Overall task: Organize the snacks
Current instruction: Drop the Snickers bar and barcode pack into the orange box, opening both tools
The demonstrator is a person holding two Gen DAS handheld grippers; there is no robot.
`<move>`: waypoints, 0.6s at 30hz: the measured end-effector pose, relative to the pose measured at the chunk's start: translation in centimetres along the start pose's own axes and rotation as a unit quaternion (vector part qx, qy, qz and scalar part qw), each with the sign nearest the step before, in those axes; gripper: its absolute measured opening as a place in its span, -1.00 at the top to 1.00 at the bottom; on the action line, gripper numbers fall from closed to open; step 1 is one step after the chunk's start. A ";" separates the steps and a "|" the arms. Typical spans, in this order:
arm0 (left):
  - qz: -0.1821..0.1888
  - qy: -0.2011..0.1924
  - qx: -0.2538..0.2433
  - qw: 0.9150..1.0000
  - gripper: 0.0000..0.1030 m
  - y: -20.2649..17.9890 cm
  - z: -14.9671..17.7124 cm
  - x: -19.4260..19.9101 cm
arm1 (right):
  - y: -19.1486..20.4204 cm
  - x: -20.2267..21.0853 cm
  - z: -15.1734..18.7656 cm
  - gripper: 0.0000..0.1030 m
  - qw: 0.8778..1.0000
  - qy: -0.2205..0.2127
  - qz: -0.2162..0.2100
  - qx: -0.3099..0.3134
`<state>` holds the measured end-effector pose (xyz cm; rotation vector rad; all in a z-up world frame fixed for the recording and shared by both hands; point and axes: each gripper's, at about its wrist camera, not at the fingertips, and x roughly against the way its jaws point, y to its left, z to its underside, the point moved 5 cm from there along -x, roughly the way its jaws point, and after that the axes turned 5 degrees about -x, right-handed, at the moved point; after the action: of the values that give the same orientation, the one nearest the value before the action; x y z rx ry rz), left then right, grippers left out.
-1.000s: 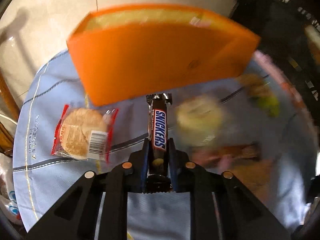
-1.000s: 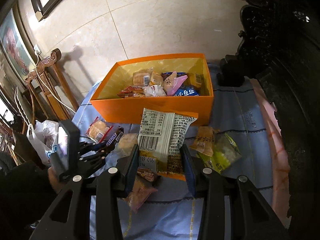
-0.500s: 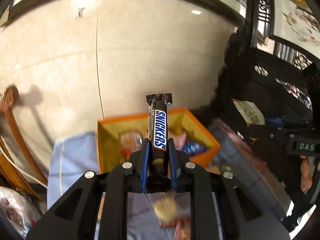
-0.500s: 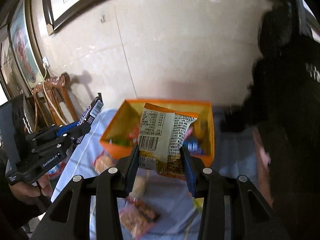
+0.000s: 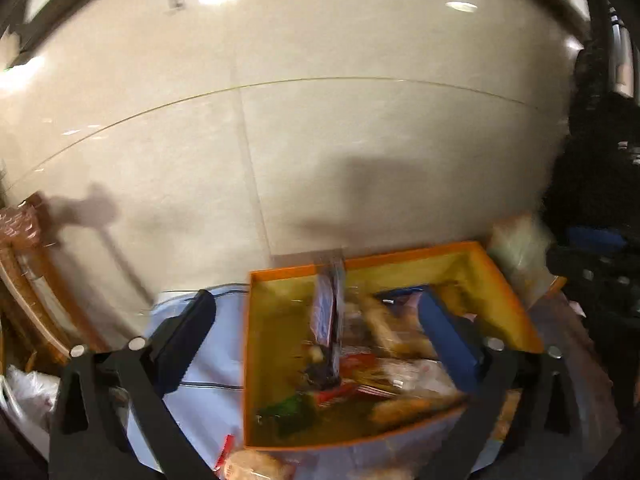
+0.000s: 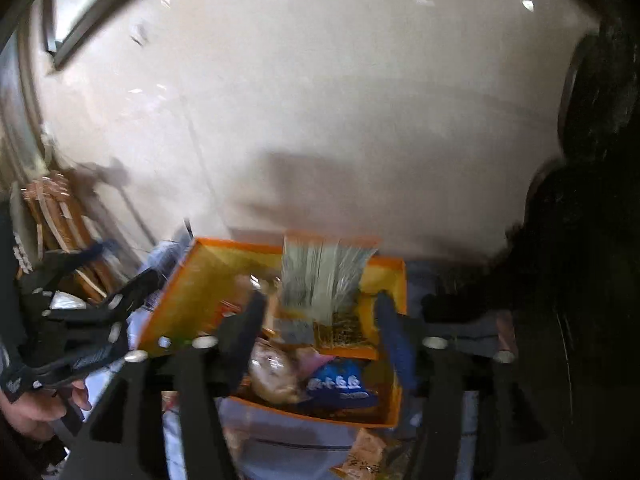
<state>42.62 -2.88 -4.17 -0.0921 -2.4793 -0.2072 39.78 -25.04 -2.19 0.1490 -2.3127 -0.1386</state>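
Both grippers hang over the orange box (image 5: 514,304) because that is where the loose snacks belong, and each has just let its load go. The left gripper (image 5: 316,332) has its jaws spread wide, just opened, and the bar (image 5: 334,316) drops between them as a blurred dark streak, free of both pads, toward the packets already in the box. The right gripper (image 6: 320,332) has also just been opening, jaws partly apart, with the packet (image 6: 322,280) smeared by motion between them and touching neither finger (so far as the blur allows). Both tilt steeply down at the box from above; a hand (image 6: 36,408) grips the left tool's handle at the edge of the right view. More snacks lie on the blue cloth (image 5: 216,372)
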 end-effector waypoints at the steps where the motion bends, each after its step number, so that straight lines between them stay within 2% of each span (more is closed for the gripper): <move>1: 0.003 0.010 0.006 1.000 -0.91 0.1 0.5 -0.3 | -0.1 0.0 0.4 -0.20 1.000 0.001 -0.002 -0.001; 6: 0.001 0.032 -0.002 0.999 -0.91 0.3 2.9 0.3 | 0.1 1.0 3.5 -0.22 1.000 0.006 -0.006 0.000; 12: 0.013 0.052 0.018 0.998 -0.91 0.7 6.0 3.5 | 0.5 3.1 8.3 -0.26 0.999 0.026 -0.011 -0.025; 18: 0.024 0.075 0.013 0.997 -0.91 -0.3 10.6 7.0 | -0.7 4.4 14.6 -0.39 0.997 0.060 0.023 -0.031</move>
<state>30.72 -1.26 -8.27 -0.1203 -2.3265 -0.1547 26.11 -25.63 -9.02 0.0715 -2.1878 -0.1733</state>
